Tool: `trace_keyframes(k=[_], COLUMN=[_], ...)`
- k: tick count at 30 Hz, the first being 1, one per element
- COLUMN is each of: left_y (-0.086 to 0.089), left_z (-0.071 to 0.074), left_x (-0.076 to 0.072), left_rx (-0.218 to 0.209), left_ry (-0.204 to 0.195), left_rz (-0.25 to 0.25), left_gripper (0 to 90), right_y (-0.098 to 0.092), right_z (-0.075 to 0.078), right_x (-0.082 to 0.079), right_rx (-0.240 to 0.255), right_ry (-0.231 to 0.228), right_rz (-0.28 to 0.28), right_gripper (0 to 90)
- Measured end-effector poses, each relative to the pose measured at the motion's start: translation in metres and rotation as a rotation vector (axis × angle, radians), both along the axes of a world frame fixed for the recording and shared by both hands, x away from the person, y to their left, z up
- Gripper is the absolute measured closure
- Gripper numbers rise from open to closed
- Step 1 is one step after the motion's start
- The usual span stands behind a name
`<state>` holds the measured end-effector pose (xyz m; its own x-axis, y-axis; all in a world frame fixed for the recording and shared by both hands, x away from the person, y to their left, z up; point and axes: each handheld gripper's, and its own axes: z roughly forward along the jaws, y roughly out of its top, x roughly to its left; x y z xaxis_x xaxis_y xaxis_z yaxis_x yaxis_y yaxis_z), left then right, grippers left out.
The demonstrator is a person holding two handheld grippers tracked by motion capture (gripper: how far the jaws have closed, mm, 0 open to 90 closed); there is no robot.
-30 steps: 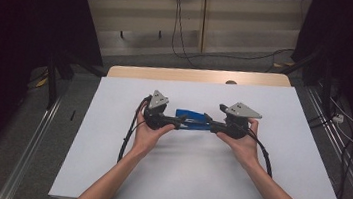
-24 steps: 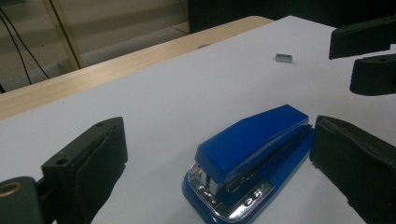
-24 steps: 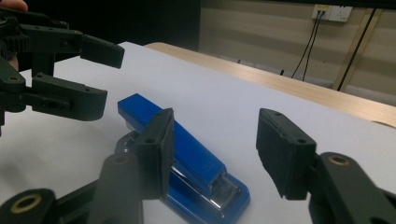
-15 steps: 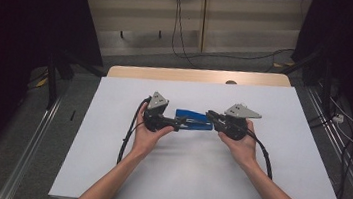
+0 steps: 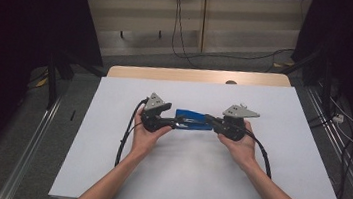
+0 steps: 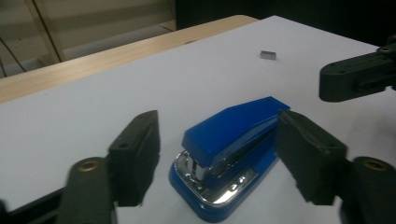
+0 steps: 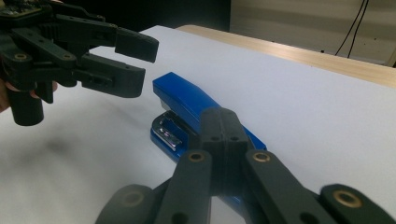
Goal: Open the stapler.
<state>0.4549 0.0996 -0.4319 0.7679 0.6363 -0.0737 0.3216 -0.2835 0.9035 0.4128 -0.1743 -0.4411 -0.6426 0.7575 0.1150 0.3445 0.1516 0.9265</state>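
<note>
The white table top [image 5: 195, 182] is carrying everything here, with a strip of bare wood [image 5: 197, 75] showing along its far edge. Near the middle of that white surface the blue stapler [image 5: 193, 121] is lying flat, its chrome mouth pointing toward the person's left side and its hinged rear toward the right.

The left gripper [image 5: 174, 124] is sitting just to the left of the stapler, held level in the person's left hand [image 5: 146, 137]. Its jaws have just been closing, yet they are standing apart on either side of the stapler's front end, and in the left gripper view [image 6: 217, 154] a gap is showing between each pad and the blue body, so nothing is being squeezed.

The right gripper [image 5: 211, 119] is reaching in at the stapler's rear from the right, gripped by the right hand [image 5: 239, 146]. In the right gripper view [image 7: 224, 135] its jaws are lying pressed together over the stapler's back end; whether they are pinching any part of it cannot be told.

A small grey metal piece [image 6: 267, 55] is lying on the white top well beyond the stapler, toward the wooden strip.
</note>
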Motion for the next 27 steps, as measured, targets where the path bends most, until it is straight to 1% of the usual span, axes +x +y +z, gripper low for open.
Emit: trace_keyframes(k=[1, 2, 3, 4, 5, 6, 7, 9, 10, 11, 12, 13, 14, 15, 17, 18, 19, 20, 22, 23, 24, 25, 26, 27], left_y=[0.000, 0.000, -0.001, -0.001, -0.002, -0.002, -0.001, -0.001, 0.001, 0.003, 0.005, 0.005, 0.009, 0.009, 0.011, 0.012, 0.012, 0.013, 0.014, 0.015, 0.015, 0.016, 0.016, 0.016], left_z=[-0.001, -0.001, -0.002, -0.002, -0.003, -0.003, -0.004, -0.004, -0.002, -0.002, -0.001, -0.001, -0.001, -0.001, 0.000, 0.001, 0.001, 0.001, 0.000, -0.001, -0.001, -0.003, -0.003, -0.004], left_x=[0.000, 0.000, -0.001, -0.001, 0.000, 0.000, 0.001, 0.002, 0.001, 0.002, 0.002, 0.002, 0.002, 0.002, 0.002, 0.003, 0.003, 0.003, 0.004, 0.005, 0.005, 0.006, 0.006, 0.007], left_rx=[0.013, 0.013, 0.043, 0.043, 0.043, 0.043, 0.052, 0.051, 0.056, 0.042, 0.033, 0.033, 0.034, 0.034, 0.028, 0.037, 0.037, 0.046, 0.042, 0.054, 0.054, 0.066, 0.066, 0.071], left_ry=[0.003, 0.003, -0.006, -0.006, 0.004, 0.004, 0.001, 0.001, 0.003, 0.013, 0.010, 0.010, 0.015, 0.015, 0.021, 0.026, 0.026, 0.025, 0.028, 0.036, 0.036, 0.043, 0.043, 0.048], left_rz=[-0.026, -0.026, -0.032, -0.032, -0.036, -0.036, -0.031, -0.029, -0.024, -0.025, -0.030, -0.030, -0.018, -0.018, -0.016, -0.009, -0.009, 0.000, 0.006, 0.019, 0.019, 0.030, 0.030, 0.036], left_gripper=[42.1, 45.5, 48.5, 51.3, 55.1, 58.4, 62.8, 68.8, 73.5, 76.5, 79.8, 83.9, 86.7, 90.0, 90.0, 90.0, 90.0, 90.0, 90.0, 90.0, 90.0, 90.0, 90.0, 90.0], right_y=[0.001, 0.001, 0.002, 0.002, 0.005, 0.006, 0.008, 0.009, 0.013, 0.014, 0.016, 0.016, 0.020, 0.023, 0.025, 0.029, 0.031, 0.033, 0.036, 0.037, 0.037, 0.040, 0.042, 0.042], right_z=[-0.001, -0.001, -0.001, -0.001, -0.001, 0.000, 0.000, 0.000, 0.000, -0.001, -0.002, -0.002, -0.003, -0.004, -0.005, -0.005, -0.005, -0.005, -0.004, -0.004, -0.004, -0.005, -0.006, -0.006], right_x=[0.000, 0.000, 0.000, 0.000, 0.000, 0.000, -0.001, -0.001, 0.000, 0.000, 0.001, 0.001, 0.003, 0.004, 0.005, 0.006, 0.007, 0.009, 0.011, 0.011, 0.011, 0.013, 0.013, 0.013], right_rx=[-0.005, -0.010, -0.016, -0.016, -0.019, -0.030, -0.028, -0.027, -0.035, -0.039, -0.042, -0.042, -0.046, -0.049, -0.054, -0.072, -0.078, -0.083, -0.088, -0.087, -0.087, -0.106, -0.123, -0.123], right_ry=[0.001, 0.000, -0.006, -0.006, -0.008, -0.012, -0.009, -0.009, -0.007, -0.006, -0.003, -0.003, 0.003, 0.006, 0.010, 0.018, 0.021, 0.024, 0.029, 0.033, 0.033, 0.041, 0.041, 0.041], right_rz=[0.003, 0.006, 0.007, 0.007, 0.011, 0.018, 0.021, 0.029, 0.036, 0.038, 0.042, 0.042, 0.050, 0.058, 0.059, 0.068, 0.070, 0.072, 0.077, 0.079, 0.079, 0.089, 0.087, 0.087], right_gripper=[90.0, 90.0, 90.0, 90.0, 90.0, 90.0, 90.0, 90.0, 90.0, 90.0, 90.0, 90.0, 90.0, 90.0, 90.0, 90.0, 90.0, 90.0, 90.0, 90.0, 90.0, 90.0, 90.0, 90.0])
